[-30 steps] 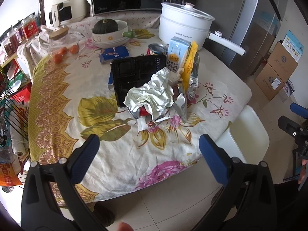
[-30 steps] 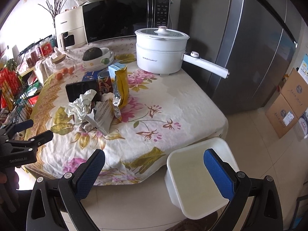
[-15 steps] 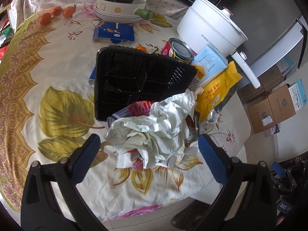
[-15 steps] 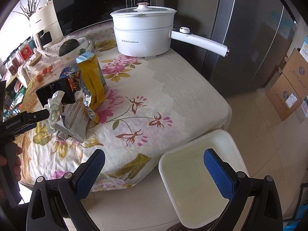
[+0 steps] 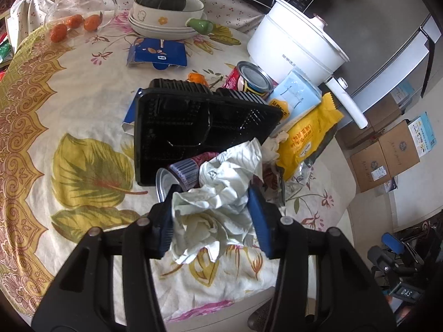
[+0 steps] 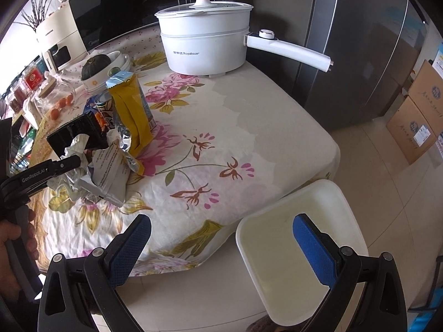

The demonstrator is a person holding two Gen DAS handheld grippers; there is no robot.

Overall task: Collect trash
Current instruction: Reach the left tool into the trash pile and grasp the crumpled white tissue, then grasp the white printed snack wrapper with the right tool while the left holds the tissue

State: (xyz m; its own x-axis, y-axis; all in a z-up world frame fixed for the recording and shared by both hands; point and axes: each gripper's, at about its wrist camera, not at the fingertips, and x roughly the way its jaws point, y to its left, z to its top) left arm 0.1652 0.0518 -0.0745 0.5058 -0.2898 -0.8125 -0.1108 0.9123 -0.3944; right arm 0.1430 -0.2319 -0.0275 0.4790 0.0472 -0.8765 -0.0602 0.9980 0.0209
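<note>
A heap of trash lies on the flowered tablecloth [image 5: 83,110]: crumpled white paper [image 5: 218,193], a black food tray [image 5: 199,127], a yellow snack bag [image 5: 307,138], a blue carton [image 5: 299,96], a can [image 5: 254,78] and a silver wrapper [image 6: 108,171]. My left gripper [image 5: 211,221] points down at the near end of the heap. Its jaws are closing, with the crumpled paper between them and both blue pads against it. My right gripper [image 6: 221,218] hangs open and holds nothing, just off the table's corner above a white bin [image 6: 277,207] on the floor.
A white electric pot [image 5: 299,44] with a long handle stands at the table's far right. A bowl with a green squash [image 5: 166,5] and a glass jar of oranges [image 5: 77,8] sit at the back. Cardboard boxes [image 5: 387,155] and a steel fridge [image 6: 360,55] border the floor.
My left gripper came down over the heap, and its wide jaws have closed in on the crumpled paper. My right gripper sank toward the white bin and stayed open.
</note>
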